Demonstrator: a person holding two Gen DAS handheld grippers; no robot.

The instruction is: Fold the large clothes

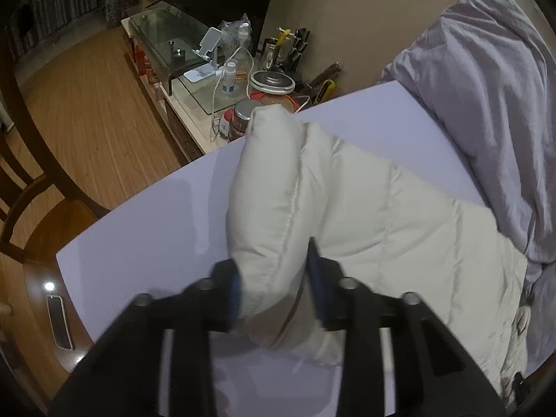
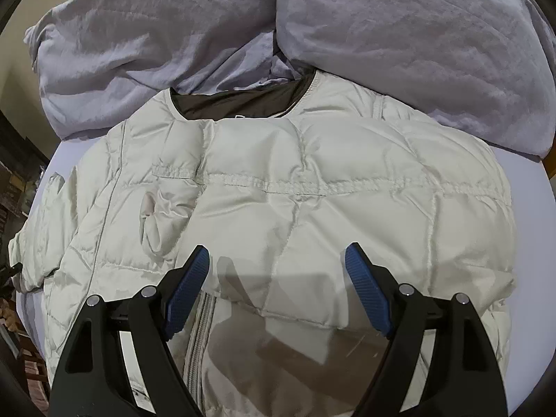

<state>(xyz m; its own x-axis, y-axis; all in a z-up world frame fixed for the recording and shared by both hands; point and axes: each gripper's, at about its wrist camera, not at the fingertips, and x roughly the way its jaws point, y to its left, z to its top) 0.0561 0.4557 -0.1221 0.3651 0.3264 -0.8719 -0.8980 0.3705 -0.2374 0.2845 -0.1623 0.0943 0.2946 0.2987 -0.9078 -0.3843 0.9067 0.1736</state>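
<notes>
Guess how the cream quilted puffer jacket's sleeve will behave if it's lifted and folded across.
The cream quilted puffer jacket is probably floppy: its sleeve bulges between the left hand-held gripper pads and would likely sag. It is likely light for its bulk, given the puffy quilting. The sheeny fabric on the smooth white tabletop may slide, and folds may spring back.

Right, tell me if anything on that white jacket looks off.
One sleeve of the white puffer jacket sticks out sideways, bunched, with the left hand-held gripper clamped on it. A small pinkish mark shows near a seam.
</notes>
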